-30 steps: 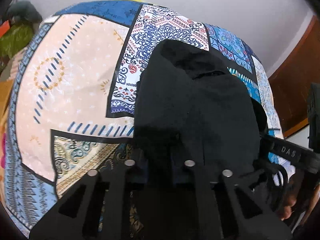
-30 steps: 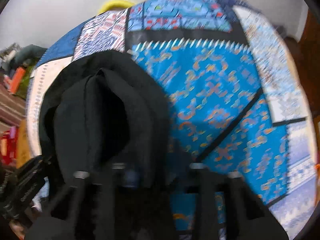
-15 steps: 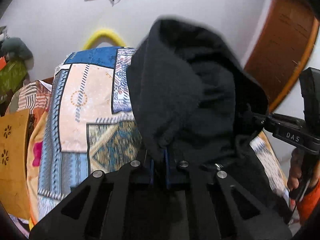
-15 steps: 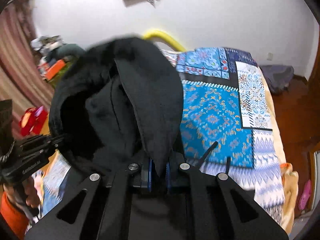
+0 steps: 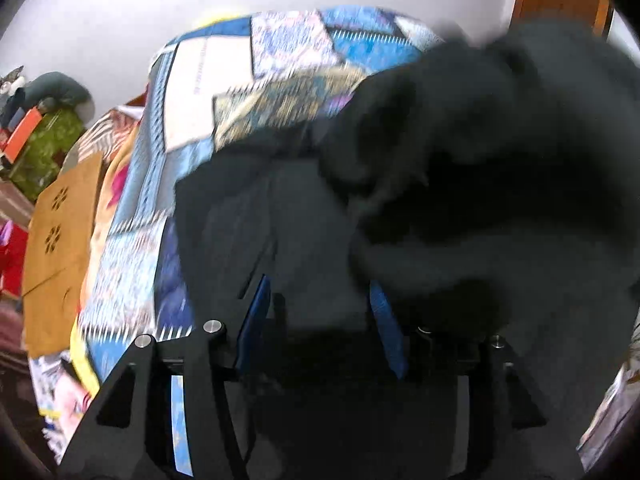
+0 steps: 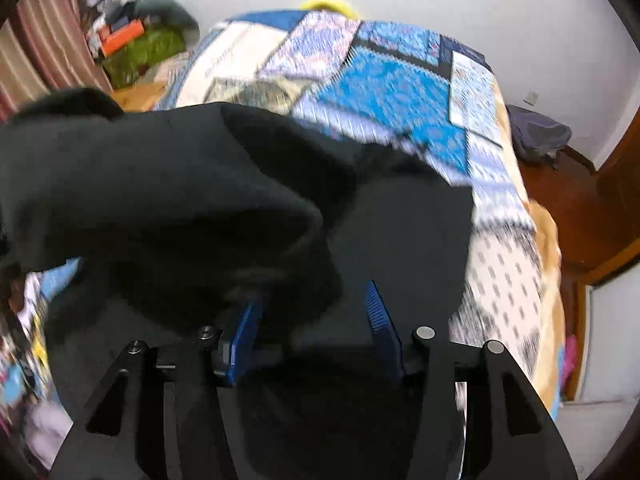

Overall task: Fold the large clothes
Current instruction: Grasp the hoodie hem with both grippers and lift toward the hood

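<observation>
- Across the lower centre of both wrist views, a black garment lies spread over the patchwork bedspread, with a bulky bunched part, possibly a hood, heaped at the right of the left view and at the left of the right view.
- Left gripper: its 2 blue-padded fingers stand wide apart with flat cloth showing between them; nothing appears pinched.
- Right gripper: likewise spread wide, blue pads clear, the bunched fabric just touching or overhanging the left pad; which of the 2, I cannot tell.
- Both views are motion-blurred, so seams and edges are hard to make out.
- Handling, as a judgement: the cloth looks thick, soft and limp, probably fleece-like, fairly heavy for clothing, not slippery and not fragile. It should sag and drag when lifted from 1 point.
- Best hold, I judge: pinch a hem or shoulder edge with each gripper, well apart, and avoid the thick bunch, which may be too bulky to clamp securely.
</observation>
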Motion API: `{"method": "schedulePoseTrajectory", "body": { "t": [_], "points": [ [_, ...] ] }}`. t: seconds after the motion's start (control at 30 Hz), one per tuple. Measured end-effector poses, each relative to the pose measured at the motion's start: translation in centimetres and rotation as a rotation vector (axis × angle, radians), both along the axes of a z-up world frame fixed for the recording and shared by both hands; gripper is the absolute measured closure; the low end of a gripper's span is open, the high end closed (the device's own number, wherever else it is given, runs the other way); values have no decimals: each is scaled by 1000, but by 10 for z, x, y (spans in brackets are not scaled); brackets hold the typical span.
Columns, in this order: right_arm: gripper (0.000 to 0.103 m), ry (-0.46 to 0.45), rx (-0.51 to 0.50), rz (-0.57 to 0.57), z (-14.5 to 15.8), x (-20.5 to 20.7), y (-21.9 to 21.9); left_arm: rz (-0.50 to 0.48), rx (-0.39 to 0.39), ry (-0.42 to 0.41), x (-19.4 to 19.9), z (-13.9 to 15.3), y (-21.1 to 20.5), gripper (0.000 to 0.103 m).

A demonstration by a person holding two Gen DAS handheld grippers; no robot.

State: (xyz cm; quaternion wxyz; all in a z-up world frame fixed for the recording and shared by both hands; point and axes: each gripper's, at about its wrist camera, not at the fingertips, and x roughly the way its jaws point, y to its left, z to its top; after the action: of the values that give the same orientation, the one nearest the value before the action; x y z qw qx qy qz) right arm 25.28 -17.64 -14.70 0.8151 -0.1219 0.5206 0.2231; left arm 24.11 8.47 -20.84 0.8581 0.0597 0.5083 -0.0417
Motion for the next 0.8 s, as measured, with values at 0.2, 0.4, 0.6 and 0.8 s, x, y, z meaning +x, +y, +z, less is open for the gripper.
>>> {"method": "schedulePoseTrajectory", "body": {
  "t": [0.2, 0.4, 0.6, 0.8],
  "points": [
    [54, -10, 3, -87, 18, -15, -32, 62, 4, -42, -20, 18, 21, 52],
    [50, -110, 108, -105, 63, -10, -26, 56, -38, -191, -20, 72, 14, 40],
    [30, -164, 168, -51, 67, -11, 18, 5, -107, -254, -16, 84, -16, 19],
    [30, -34, 4, 12, -9, -12, 48, -29, -67, -117, -11, 21, -40, 19]
  ]
}}
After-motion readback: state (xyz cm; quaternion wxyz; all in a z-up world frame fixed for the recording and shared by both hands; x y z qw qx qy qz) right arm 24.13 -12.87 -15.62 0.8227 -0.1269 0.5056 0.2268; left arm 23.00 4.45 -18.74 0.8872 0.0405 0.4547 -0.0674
